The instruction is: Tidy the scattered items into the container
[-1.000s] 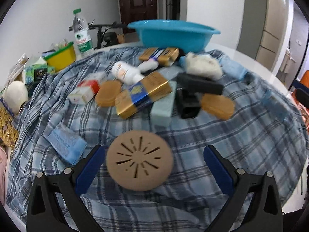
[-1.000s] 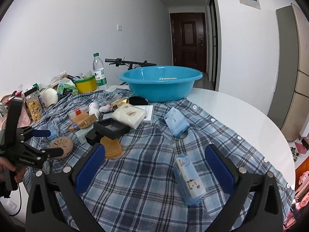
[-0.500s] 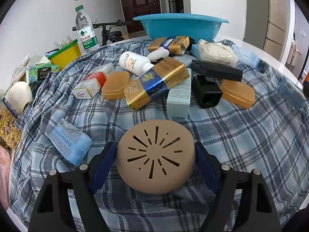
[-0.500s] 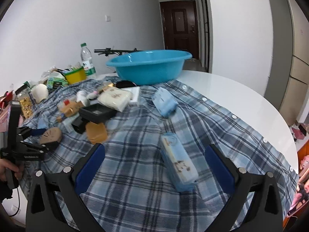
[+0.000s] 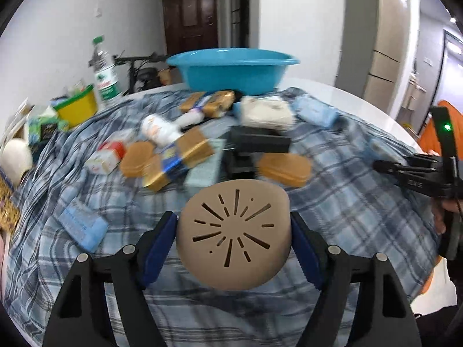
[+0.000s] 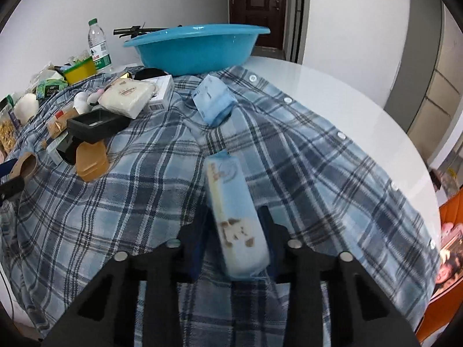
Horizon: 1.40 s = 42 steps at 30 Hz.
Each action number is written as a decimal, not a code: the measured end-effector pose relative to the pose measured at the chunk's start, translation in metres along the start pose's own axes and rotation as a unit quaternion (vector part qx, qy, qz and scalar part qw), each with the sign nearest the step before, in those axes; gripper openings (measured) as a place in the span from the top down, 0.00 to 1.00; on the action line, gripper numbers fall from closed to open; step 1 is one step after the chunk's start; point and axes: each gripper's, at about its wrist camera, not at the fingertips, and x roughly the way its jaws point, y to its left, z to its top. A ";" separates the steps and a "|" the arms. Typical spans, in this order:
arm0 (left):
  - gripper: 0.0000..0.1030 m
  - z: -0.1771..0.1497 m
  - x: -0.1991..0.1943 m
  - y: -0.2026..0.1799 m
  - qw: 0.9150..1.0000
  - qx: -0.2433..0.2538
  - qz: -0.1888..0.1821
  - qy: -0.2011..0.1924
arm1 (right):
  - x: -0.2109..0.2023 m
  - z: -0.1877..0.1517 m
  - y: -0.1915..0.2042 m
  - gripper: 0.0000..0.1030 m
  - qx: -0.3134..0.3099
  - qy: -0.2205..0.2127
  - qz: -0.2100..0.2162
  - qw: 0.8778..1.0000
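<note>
Left wrist view first: we see the left gripper (image 5: 233,240) closed in on the round tan vented disc (image 5: 233,235), both blue pads (image 5: 157,243) pressed against its sides, the disc tilted up toward the camera above the plaid cloth (image 5: 347,208). The blue basin (image 5: 233,69) sits at the far end of the table, well beyond the disc. Between disc and basin we have the scattered pile: an orange soap case (image 5: 285,166), a black box (image 5: 259,141), a gold-and-blue packet (image 5: 176,159) and a white bottle (image 5: 159,128), all blurred. Left of the basin stands a water bottle (image 5: 104,76).

Over to the right wrist view: the right gripper (image 6: 233,240) has drawn its 2 fingers in around the long pale-blue tissue pack (image 6: 234,217), the pack lying lengthwise between them, pointing toward the basin (image 6: 196,47). Whether the pads actually touch it, we cannot tell. A second blue pack (image 6: 214,102) lies nearer the basin, just in front of it on the cloth (image 6: 303,159).
</note>
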 end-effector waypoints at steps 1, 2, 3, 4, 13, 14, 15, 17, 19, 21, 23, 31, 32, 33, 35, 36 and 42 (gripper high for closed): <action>0.23 0.000 0.000 -0.007 1.000 0.007 -0.005 0.000 | -0.002 0.000 0.002 0.79 -0.004 -0.001 0.002 1.000; 0.23 0.000 0.000 -0.014 1.000 0.013 -0.008 0.002 | -0.005 -0.001 0.003 0.80 -0.004 -0.003 0.003 1.000; 0.23 -0.001 0.001 -0.020 1.000 0.018 -0.006 0.003 | -0.009 -0.001 0.003 0.80 -0.002 -0.004 0.005 1.000; 0.23 -0.002 0.001 -0.025 1.000 0.025 -0.001 0.001 | -0.012 -0.002 0.004 0.80 0.001 -0.006 0.012 1.000; 0.23 -0.018 0.024 -0.040 1.000 0.013 -0.004 0.024 | -0.022 -0.020 0.031 0.80 -0.025 0.012 0.075 0.997; 0.21 -0.020 0.027 -0.040 0.999 0.013 -0.005 0.029 | -0.021 -0.021 0.034 0.80 -0.029 0.013 0.077 0.997; 0.19 -0.022 0.033 -0.040 0.999 0.013 -0.003 0.038 | -0.020 -0.023 0.037 0.80 -0.033 0.011 0.072 0.997; 0.18 -0.021 0.033 -0.042 0.999 0.016 -0.001 0.039 | -0.019 -0.023 0.039 0.80 -0.039 0.007 0.065 0.997; 0.17 -0.021 0.037 -0.046 0.999 0.026 -0.005 0.048 | -0.019 -0.022 0.037 0.80 -0.036 0.008 0.067 0.997; 0.16 -0.020 0.039 -0.046 0.998 0.026 -0.007 0.054 | -0.017 -0.021 0.037 0.80 -0.036 0.010 0.069 0.997; 0.17 -0.019 0.041 -0.044 0.998 0.021 -0.014 0.059 | -0.017 -0.021 0.038 0.80 -0.042 0.011 0.066 0.997; 0.20 -0.007 0.024 -0.035 0.999 -0.010 0.002 0.039 | -0.023 -0.016 0.041 0.80 -0.047 0.007 0.059 0.997; 0.20 -0.003 0.018 -0.034 0.999 -0.012 0.002 0.032 | -0.024 -0.014 0.041 0.80 -0.047 0.004 0.058 0.997; 0.20 -0.001 0.015 -0.034 1.000 -0.014 0.002 0.027 | -0.026 -0.012 0.041 0.80 -0.048 0.000 0.058 0.997; 0.20 0.007 0.007 -0.031 1.000 -0.018 0.003 0.014 | -0.031 -0.005 0.041 0.80 -0.048 -0.007 0.059 0.997; 0.20 0.012 0.004 -0.030 1.000 -0.020 0.006 0.008 | -0.033 -0.002 0.041 0.80 -0.049 -0.011 0.060 0.997; 0.20 0.051 -0.005 -0.023 0.998 -0.046 0.023 -0.036 | -0.041 0.032 0.043 0.80 -0.052 -0.040 0.062 0.996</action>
